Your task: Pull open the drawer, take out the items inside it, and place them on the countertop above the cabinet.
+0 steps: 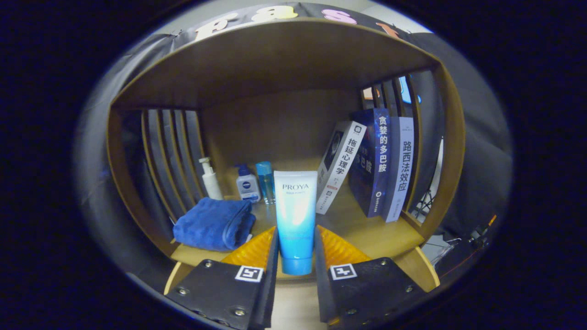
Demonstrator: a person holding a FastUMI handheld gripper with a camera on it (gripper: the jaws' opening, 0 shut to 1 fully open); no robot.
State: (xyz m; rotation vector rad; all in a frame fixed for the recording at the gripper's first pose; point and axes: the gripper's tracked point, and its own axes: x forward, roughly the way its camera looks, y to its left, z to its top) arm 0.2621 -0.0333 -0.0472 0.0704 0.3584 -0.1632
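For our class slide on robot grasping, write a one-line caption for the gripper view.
Gripper shut on an upright blue tube at the front of a wooden shelf.

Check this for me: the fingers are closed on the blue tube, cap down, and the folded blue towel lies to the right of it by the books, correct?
Not quite. The gripper view shows the folded blue towel left of the blue tube, near the small bottles; the books stand on the right. The fingers do press the tube, cap down.

bare shelf floor [367, 231] ahead between the folded towel [214, 223] and leaning books [371, 167].
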